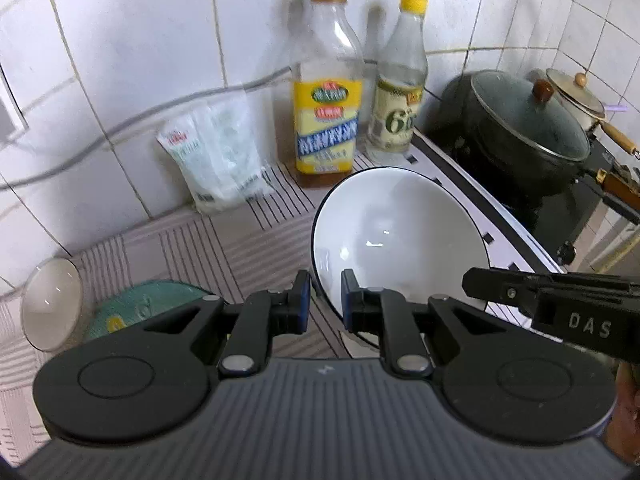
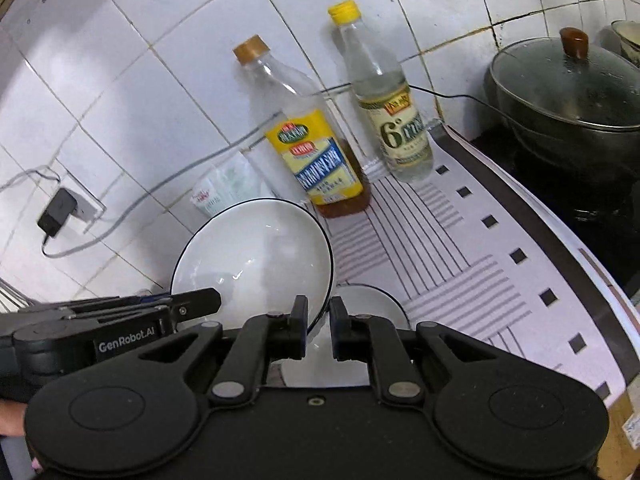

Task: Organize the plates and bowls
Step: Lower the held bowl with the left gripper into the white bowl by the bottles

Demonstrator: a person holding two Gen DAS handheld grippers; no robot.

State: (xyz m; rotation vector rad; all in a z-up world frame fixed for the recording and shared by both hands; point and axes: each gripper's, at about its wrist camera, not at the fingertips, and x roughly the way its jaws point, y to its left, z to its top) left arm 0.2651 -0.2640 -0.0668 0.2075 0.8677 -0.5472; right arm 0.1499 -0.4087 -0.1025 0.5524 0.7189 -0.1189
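Both sets of tongs are clamped on one white ceramic bowl with a thin black rim [image 1: 400, 236]: the left tongs [image 1: 325, 304] pinch its near edge, the right tongs [image 2: 318, 326] its opposite side. The bowl hangs tilted above the striped tabletop [image 2: 460, 280], near the back edge where an amber-capped oil bottle [image 1: 326, 92] stands. Another white dish [image 2: 368, 300] lies just beneath. The thin-rim grips look precarious; uneven pulling could twist the bowl free onto that dish.

Bright, even kitchen light, soft bottle shadows on tiles, slight blur, fisheye-bent edges.
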